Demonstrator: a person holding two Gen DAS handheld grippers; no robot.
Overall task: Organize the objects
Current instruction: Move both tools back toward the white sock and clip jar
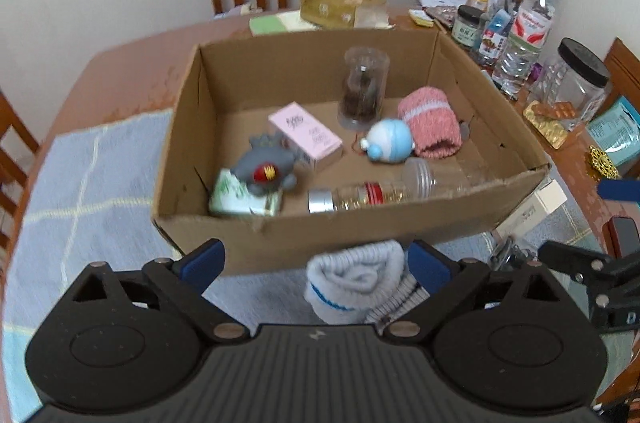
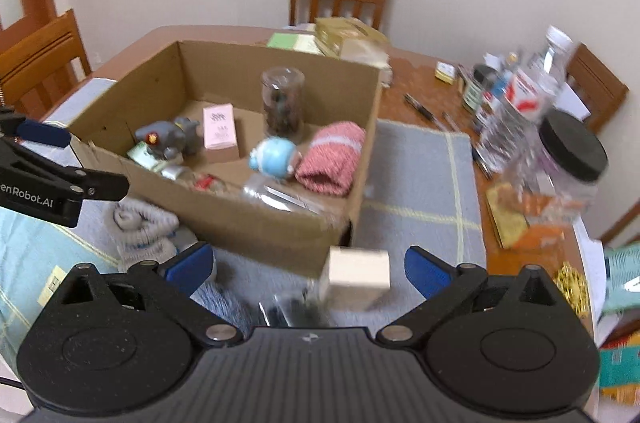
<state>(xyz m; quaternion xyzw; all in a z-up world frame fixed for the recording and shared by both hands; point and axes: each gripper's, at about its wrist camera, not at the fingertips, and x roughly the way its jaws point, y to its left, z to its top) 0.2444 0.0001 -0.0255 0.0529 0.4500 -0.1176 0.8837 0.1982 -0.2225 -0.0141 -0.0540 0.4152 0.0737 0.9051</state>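
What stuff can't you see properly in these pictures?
- Clear bottle, left wrist view: the cardboard box front wall hides its lower side.
- Dark object, right wrist view: blurred, beside the cream box, unidentifiable.
- Water bottle label, right wrist view: motion blur makes it unreadable.
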